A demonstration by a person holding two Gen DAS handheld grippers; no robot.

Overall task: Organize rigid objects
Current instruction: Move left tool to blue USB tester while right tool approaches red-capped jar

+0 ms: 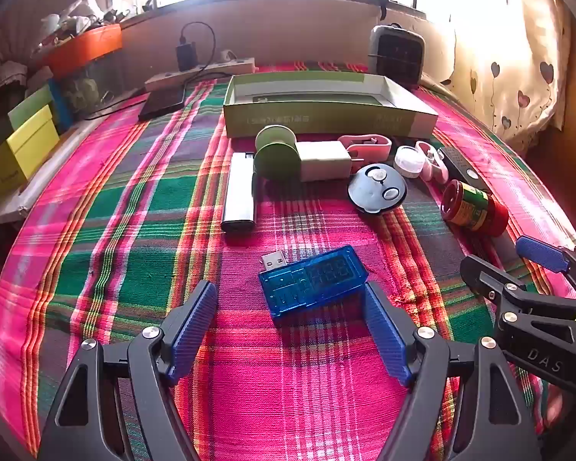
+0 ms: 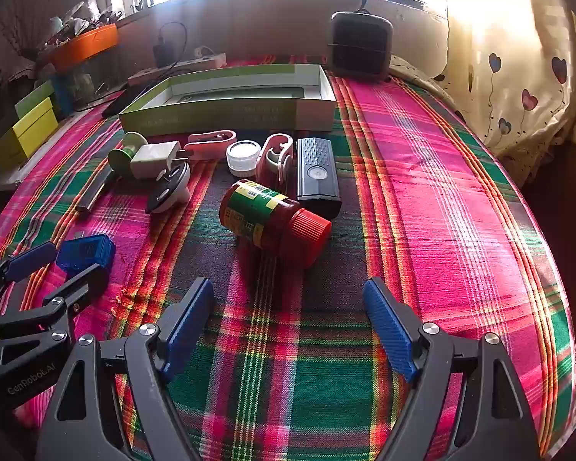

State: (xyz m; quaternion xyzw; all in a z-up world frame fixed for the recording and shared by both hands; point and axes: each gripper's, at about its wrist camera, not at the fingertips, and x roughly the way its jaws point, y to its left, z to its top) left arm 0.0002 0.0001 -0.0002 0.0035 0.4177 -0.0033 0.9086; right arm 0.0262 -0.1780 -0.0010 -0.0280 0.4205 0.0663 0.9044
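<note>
While lying just ahead between the wide-open left fingers (image 1: 291, 326), blue USB tester (image 1: 313, 280) with long axis crosswise, nearer than right fingers (image 2: 290, 322), also wide and empty.

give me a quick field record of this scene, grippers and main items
surface: plaid cloth
left gripper: open, blue usb tester partly between its fingers
right gripper: open, holding nothing
red bottle: lying on its side, ahead of the right gripper
green box: open, behind the row of small items
black remote: flat, beside the bottle
</note>
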